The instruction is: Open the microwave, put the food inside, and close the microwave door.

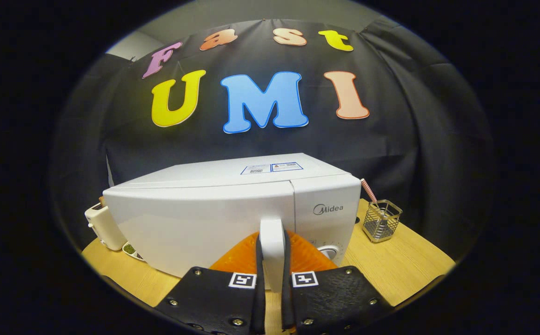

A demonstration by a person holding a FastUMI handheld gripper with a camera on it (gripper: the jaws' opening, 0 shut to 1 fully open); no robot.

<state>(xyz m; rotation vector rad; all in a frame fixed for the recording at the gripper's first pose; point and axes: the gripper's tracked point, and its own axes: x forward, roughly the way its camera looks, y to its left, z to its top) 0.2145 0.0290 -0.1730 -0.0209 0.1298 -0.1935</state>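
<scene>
Gripper (272,274) clamped on microwave (232,209) door handle (272,242), fingers either side of it, handle upright w/ long axis vertical, dead ahead; door shut (hinge prob. far side, away from the dial panel), so pull goes straight back.

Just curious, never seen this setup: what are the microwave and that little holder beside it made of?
Microwave: looks like glossy white painted metal or plastic, with soft reflections. Its handle, clamped in the gripper, seems white plastic. Holder: shiny metal wire mesh.

One microwave (214,218), one toaster (103,226), one wire holder (381,221) with one straw (369,190). One dish (131,250), one gripper (272,267) clamped on the door handle (271,242)
</scene>
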